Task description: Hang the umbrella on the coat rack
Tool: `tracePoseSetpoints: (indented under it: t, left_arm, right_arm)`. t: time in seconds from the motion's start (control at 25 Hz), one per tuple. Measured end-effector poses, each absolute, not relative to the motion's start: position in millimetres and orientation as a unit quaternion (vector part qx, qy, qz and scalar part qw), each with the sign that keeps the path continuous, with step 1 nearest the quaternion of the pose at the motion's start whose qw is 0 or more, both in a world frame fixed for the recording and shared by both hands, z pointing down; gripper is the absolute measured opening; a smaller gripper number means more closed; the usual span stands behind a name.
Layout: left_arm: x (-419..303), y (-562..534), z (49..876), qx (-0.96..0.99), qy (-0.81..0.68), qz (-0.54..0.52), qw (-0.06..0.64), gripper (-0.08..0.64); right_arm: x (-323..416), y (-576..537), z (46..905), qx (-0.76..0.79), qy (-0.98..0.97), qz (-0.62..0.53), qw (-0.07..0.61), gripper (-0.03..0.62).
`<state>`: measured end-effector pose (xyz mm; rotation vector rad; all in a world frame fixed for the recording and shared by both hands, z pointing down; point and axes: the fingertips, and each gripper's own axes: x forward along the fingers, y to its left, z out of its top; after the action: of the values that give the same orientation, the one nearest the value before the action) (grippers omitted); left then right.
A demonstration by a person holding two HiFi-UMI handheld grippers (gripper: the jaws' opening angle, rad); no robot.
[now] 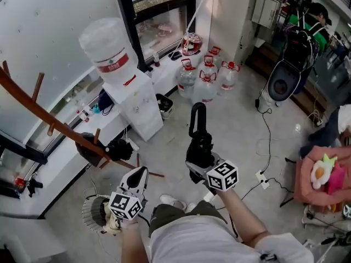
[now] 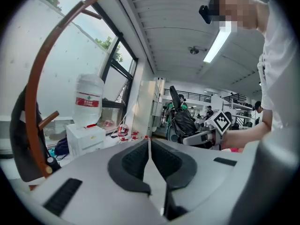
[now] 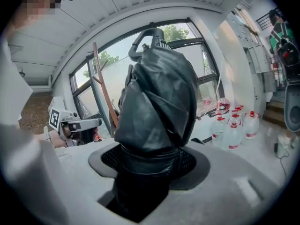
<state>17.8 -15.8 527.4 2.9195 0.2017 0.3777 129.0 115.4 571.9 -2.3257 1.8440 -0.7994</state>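
Right gripper [image 1: 198, 156] clamped round folded black umbrella [image 1: 196, 126] at frame centre, loop handle up. Left gripper [image 1: 140, 175] closed, empty, lower left of centre. Wooden coat rack [image 1: 33, 105] at frame left, well apart from umbrella.

Risks, as judged:
- Grip sits on soft fabric, so umbrella may twist or slide when handle meets peg.
- Loop may miss peg tip.
- Bump could rock rack.

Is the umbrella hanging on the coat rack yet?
No, the right gripper holds the folded black umbrella upright, well apart from the wooden coat rack.
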Motion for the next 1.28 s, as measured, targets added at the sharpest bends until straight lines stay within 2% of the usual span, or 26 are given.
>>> tracePoseSetpoints:
  t: [0.72, 1.28]
  left_arm:
    - [-9.0, -170.2, 533.6, 0.986, -0.063, 0.104, 0.11, 0.002]
    - [-15.5, -215.2, 521.4, 0.974, -0.177, 0.083, 0.114, 0.002]
  right_arm:
    - [128.1, -98.1, 564.3, -0.652, 0.718, -0.243, -0.022, 0.264]
    - [120.7, -200.7, 536.3, -0.548, 0.808, -0.208, -0.049, 0.264]
